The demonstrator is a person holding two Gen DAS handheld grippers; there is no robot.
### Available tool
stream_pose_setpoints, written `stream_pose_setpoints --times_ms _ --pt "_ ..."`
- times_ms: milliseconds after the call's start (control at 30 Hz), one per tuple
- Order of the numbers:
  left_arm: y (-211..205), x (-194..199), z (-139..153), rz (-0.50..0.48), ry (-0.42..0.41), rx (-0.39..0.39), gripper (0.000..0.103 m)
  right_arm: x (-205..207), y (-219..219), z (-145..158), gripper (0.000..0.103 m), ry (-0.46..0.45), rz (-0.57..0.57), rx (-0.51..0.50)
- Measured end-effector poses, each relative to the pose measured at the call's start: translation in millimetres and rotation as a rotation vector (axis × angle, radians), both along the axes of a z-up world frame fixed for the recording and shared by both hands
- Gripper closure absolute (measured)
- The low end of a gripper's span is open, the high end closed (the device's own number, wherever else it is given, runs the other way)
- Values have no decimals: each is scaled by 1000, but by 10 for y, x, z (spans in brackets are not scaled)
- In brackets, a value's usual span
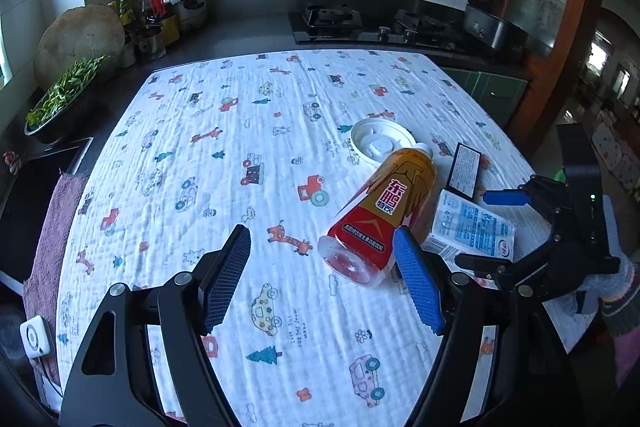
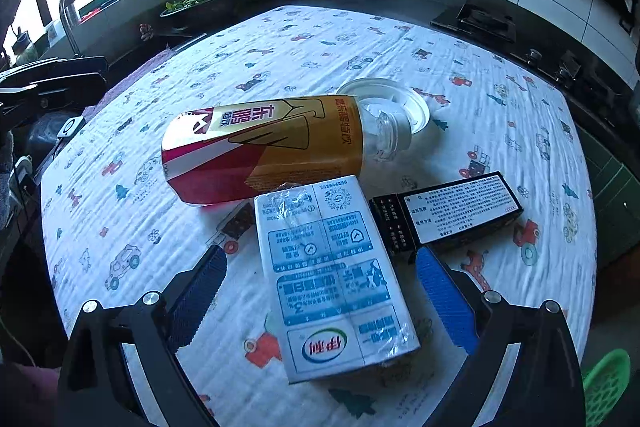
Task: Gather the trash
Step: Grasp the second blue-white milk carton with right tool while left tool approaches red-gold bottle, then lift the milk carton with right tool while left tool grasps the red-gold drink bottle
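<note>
Bottle (image 2: pixel 264 147), carton (image 2: pixel 336 279), box (image 2: pixel 448 211) – flat, prob. empties

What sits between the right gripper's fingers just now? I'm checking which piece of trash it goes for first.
The milk carton lies on the cloth between the right gripper's open fingers, untouched by either one. The right wrist view shows it.

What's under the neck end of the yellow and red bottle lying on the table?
The bottle lies on its side, its clear neck over a white plastic lid. The part of the lid beneath the neck is blurred through the plastic.
</note>
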State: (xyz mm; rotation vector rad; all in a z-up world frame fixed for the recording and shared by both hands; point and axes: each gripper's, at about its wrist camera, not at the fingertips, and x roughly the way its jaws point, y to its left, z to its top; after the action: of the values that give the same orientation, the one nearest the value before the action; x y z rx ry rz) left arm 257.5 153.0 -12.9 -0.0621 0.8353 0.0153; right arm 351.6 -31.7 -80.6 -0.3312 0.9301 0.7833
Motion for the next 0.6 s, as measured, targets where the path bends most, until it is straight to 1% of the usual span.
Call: stream_pose_setpoints --times_ms 200,400,467,533,600 --pt "8 125 -37 -12 12 12 29 142 73 -162 11 34 11 -16" --pt "-53 230 -100 -35 30 19 29 151 174 -177 11 32 41 -27" --pt "-104 273 -118 -56 34 27 27 126 194 -170 20 23 54 -36" --pt "-157 313 -127 -74 35 36 27 111 210 -170 31 27 63 -43" --pt "-199 353 -133 -91 36 45 27 101 214 -184 35 38 70 -45"
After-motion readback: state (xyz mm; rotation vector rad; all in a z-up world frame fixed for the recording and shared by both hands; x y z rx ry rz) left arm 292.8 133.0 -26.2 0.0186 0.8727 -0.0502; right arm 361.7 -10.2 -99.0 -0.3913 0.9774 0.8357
